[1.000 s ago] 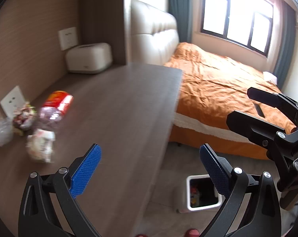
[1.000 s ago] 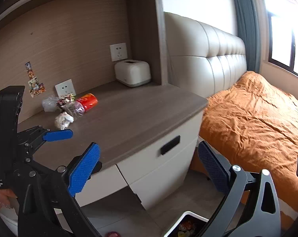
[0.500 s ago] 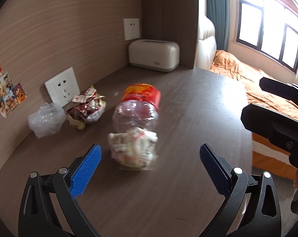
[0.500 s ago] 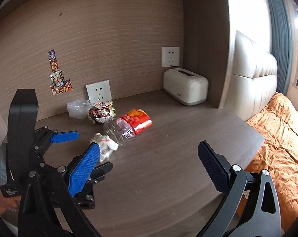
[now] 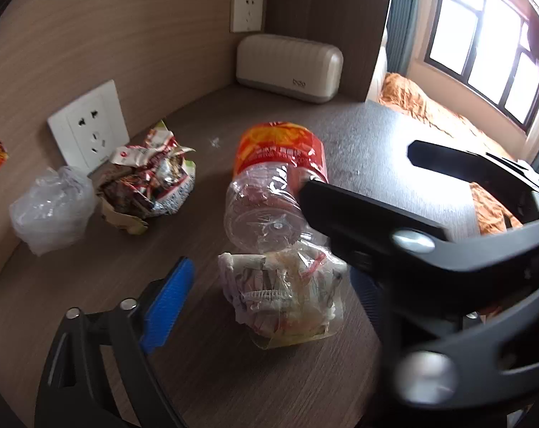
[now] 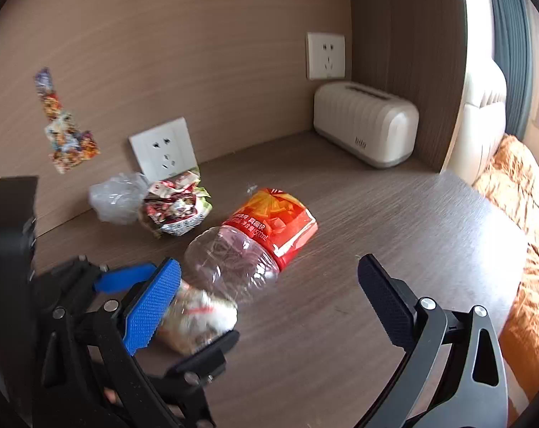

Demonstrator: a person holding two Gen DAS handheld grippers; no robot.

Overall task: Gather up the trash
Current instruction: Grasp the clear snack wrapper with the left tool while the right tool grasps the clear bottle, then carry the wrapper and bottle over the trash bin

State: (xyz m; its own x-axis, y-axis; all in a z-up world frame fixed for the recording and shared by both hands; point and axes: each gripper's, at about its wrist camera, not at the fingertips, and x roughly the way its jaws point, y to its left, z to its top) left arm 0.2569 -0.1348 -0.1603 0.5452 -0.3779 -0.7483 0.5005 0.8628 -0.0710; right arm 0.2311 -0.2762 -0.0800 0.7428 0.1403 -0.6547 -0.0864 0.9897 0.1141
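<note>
Clear plastic bottle (image 5: 269,192) with a red label lies empty at centre of the table (image 5: 394,142); crumpled wrapper bag (image 5: 283,292) sits between the left gripper (image 5: 265,306) jaws, just closing, untouched; right gripper (image 6: 269,285) open.

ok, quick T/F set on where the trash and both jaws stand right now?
1. The plastic bottle lies on its side on the desk. True.
2. The left gripper has clamped the crumpled wrapper. False: its jaws have just been closing, and the wrapper sits between them, ungripped.
3. The right gripper holds the bottle. False: jaws open, empty.
4. A clear plastic bag lies beside the wall socket. True.
</note>
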